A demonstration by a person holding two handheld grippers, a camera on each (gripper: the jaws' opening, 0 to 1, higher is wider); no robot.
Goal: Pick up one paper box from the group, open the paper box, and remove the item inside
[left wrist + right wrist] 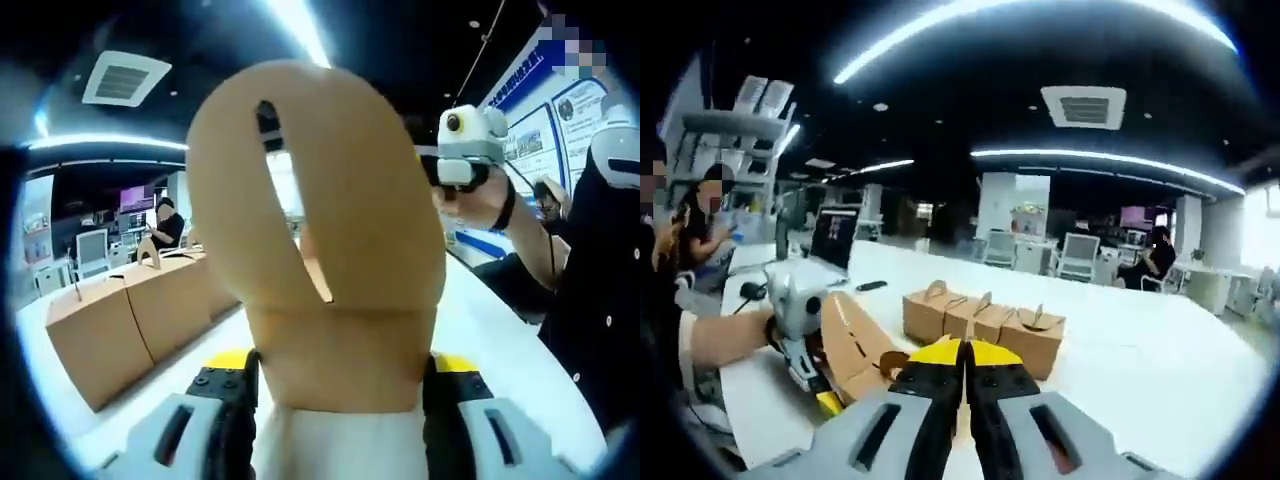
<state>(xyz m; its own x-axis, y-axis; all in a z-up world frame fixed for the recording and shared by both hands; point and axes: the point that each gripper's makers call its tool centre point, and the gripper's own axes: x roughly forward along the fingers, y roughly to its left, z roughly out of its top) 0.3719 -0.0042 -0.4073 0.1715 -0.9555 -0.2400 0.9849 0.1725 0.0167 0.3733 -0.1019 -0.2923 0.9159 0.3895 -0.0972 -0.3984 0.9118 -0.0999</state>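
Note:
A tan paper box stands upright between the yellow-tipped jaws of my left gripper, which is shut on its lower body. Its rounded top flap, with a slot in it, stands open upward. From the right gripper view the same box shows beside the left gripper, held in a hand. My right gripper has its jaws pressed together with nothing visible between them. In the left gripper view it hangs at upper right, apart from the box. The group of boxes sits on the white table.
A row of handled boxes lies to the left on the table. A person in dark clothes stands at the right edge. A monitor and a small dark item rest at the far left; office chairs and seated people lie beyond.

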